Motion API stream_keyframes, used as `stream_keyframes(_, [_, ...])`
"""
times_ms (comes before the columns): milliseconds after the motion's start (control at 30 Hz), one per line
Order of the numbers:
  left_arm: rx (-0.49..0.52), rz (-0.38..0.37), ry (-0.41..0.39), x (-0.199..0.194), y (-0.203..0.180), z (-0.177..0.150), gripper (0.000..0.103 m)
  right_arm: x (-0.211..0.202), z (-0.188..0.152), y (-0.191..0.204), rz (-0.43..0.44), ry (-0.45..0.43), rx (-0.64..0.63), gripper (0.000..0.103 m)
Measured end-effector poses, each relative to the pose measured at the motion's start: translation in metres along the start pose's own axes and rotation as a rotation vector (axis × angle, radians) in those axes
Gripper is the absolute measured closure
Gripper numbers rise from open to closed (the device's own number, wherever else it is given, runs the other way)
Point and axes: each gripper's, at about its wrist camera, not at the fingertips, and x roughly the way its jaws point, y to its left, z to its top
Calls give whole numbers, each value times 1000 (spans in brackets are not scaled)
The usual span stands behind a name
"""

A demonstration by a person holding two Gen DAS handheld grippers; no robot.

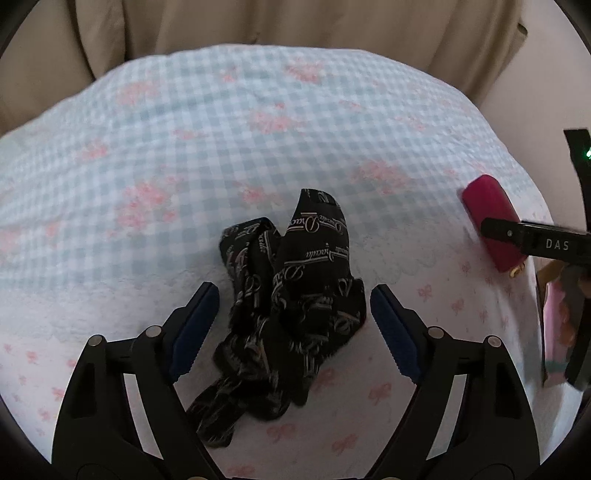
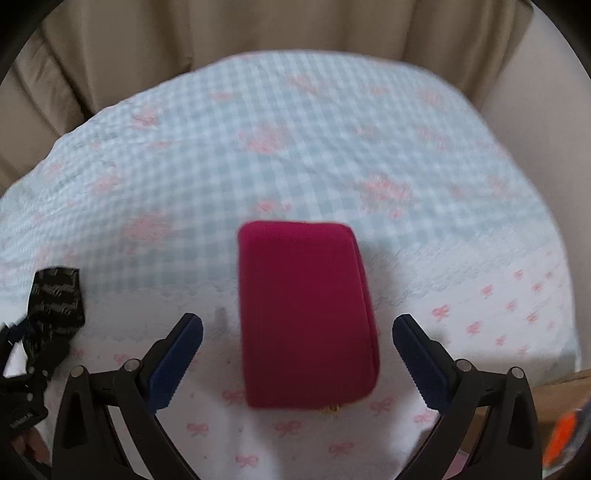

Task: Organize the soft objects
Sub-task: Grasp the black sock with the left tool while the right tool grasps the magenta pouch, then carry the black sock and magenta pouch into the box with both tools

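**Both grippers poised over their targets, nothing grasped yet**

The left gripper has its 2 fingers spread, with the crumpled black scarf lying between them on the bed. The pads do not press on the cloth; a gap shows on each side. The right gripper is likewise released, its 2 fingers apart on either side of the red case, clear of its sides.

Risks, as I judge them:
- The scarf is loosely bunched, with a tail trailing back under the left fingers. A pinch on the top fold alone could lift 1 layer and leave the rest dragging or slipping out.
- Closing low could catch the bedcover with the scarf, since the cover is soft and rumpled.
- The case looks smooth and rounded. A grip near its edge could let it twist or squirt out. The right view is blurred, so how well it is centred is hard to tell.

Around: the 2 targets lie apart, the case off to the right of the left fingers. Beige curtains hang beyond the bed. Some pink and orange items show past the bed's right edge, unclear. Nothing stands between fingers and targets.
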Motion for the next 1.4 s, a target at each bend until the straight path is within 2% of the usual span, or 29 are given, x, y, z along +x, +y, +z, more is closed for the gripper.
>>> stream_keyframes(33, [8,11,1,3,-1,0,20,4,1,-4,9,7,22,2])
stream_keyframes(67, [22,23,-1,5,-4,1,22,8,1,-7,20,10,39,10])
stream_keyframes(100, [39,35,-6,7,-6,1,27,11,2,-10,35,19,56,14])
stream_keyframes(133, [51,47,-8,7,-8,1,31,13,2,-11,47,28,67,25])
stream_keyframes(167, [60,61,-9,8,-9,2,37,15,2,-12,54,35,74,29])
stream_keyframes(367, [24,51,-15,4,-1,4,63,4,-5,-9,17,-7,70,45])
stream_keyframes(467, [7,33,-10,-3,1,2,68,-9,-13,-4,18,-29,67,51])
stream_keyframes(667, [8,13,-30,-39,-5,0,70,-48,-21,12,66,-60,35,54])
stream_keyframes(867, [-10,-26,-45,-104,-11,9,70,-102,-18,20,111,-92,80,55])
stream_keyframes(1233, [-5,-84,-105,-256,-44,33,70,-267,-49,19,112,-177,170,55])
stream_keyframes(1400, [42,-126,-139,-323,-81,32,70,-336,-71,-1,92,-221,230,55])
